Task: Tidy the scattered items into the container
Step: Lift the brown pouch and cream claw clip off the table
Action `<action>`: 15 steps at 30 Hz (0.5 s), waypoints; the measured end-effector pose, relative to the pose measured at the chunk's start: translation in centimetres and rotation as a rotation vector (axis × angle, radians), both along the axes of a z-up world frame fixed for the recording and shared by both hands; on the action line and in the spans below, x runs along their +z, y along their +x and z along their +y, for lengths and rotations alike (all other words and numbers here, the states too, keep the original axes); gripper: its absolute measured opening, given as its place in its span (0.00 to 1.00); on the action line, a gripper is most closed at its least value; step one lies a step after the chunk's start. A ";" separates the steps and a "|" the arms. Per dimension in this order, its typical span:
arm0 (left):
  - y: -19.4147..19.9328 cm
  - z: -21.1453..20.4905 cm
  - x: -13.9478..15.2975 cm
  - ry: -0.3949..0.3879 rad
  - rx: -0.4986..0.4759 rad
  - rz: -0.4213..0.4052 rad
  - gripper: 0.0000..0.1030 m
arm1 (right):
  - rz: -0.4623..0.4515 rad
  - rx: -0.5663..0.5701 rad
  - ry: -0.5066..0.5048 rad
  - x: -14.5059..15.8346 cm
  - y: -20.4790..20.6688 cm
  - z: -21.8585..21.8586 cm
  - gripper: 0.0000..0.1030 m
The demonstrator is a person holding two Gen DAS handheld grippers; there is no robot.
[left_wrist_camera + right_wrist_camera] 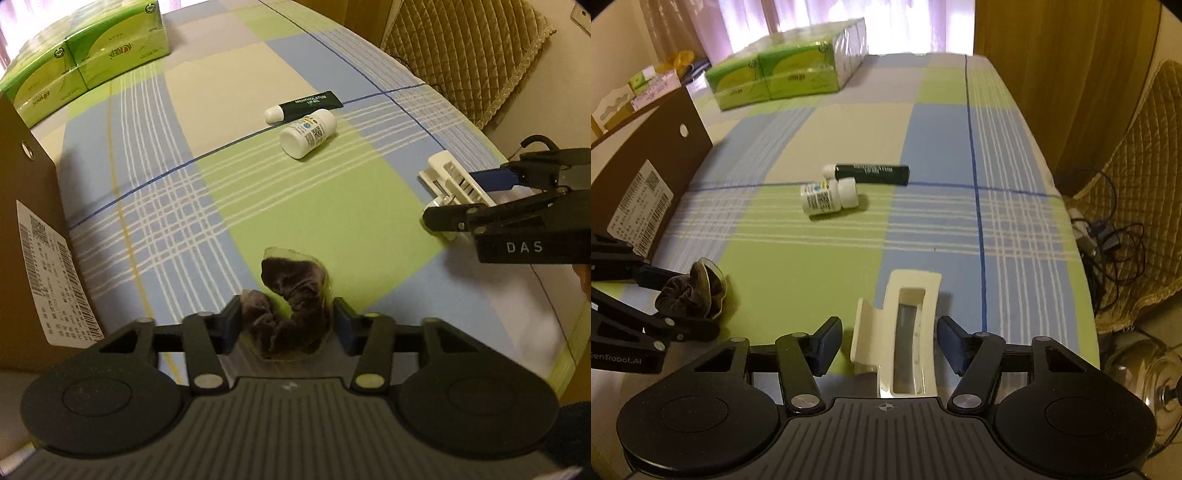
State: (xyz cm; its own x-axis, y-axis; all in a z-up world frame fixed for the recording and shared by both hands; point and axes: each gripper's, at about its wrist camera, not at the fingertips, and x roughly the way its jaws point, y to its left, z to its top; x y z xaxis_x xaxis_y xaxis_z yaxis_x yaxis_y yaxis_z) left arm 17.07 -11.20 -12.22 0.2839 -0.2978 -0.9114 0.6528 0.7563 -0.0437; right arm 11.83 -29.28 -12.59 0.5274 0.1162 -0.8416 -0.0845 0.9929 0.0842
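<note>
Seen from the left wrist, the left gripper point(286, 319) has its jaws closed on a dark velvet scrunchie point(291, 306), which bulges forward out of them over the checked cloth of the bench point(184, 206). Ahead of the jaws lie a white pill bottle point(308, 133) on its side and, just beyond it, a dark green lip-gel tube point(304, 105). The cardboard box point(29, 229) stands to the left of the jaws, green tissue packs point(85, 59) far ahead.

Seen from the right wrist, the right gripper point(888, 341) has its jaws apart, with a cream hair claw clip point(901, 332) lying between them; whether the pads touch it I cannot tell. Bottle and tube lie ahead, slightly left.
</note>
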 end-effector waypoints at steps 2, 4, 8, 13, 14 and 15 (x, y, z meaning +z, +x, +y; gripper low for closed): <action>-0.3 0.5 0.2 -0.012 0.012 0.000 0.27 | -0.008 0.013 -0.026 0.0 -0.6 0.3 0.43; -0.8 1.1 0.4 -0.013 0.017 0.006 0.24 | -0.001 0.026 -0.033 0.0 -1.3 0.6 0.43; -1.8 2.2 1.0 0.000 0.032 0.024 0.21 | 0.034 0.059 -0.022 0.2 -2.5 1.7 0.43; -3.2 4.5 2.8 -0.017 0.060 0.014 0.21 | 0.055 0.114 0.021 1.2 -3.6 4.0 0.43; -3.4 5.0 3.2 -0.021 0.068 0.011 0.21 | 0.054 0.124 0.030 1.5 -3.7 4.6 0.43; -3.6 5.5 3.6 -0.026 0.077 0.007 0.21 | 0.052 0.136 0.040 1.8 -3.7 5.2 0.43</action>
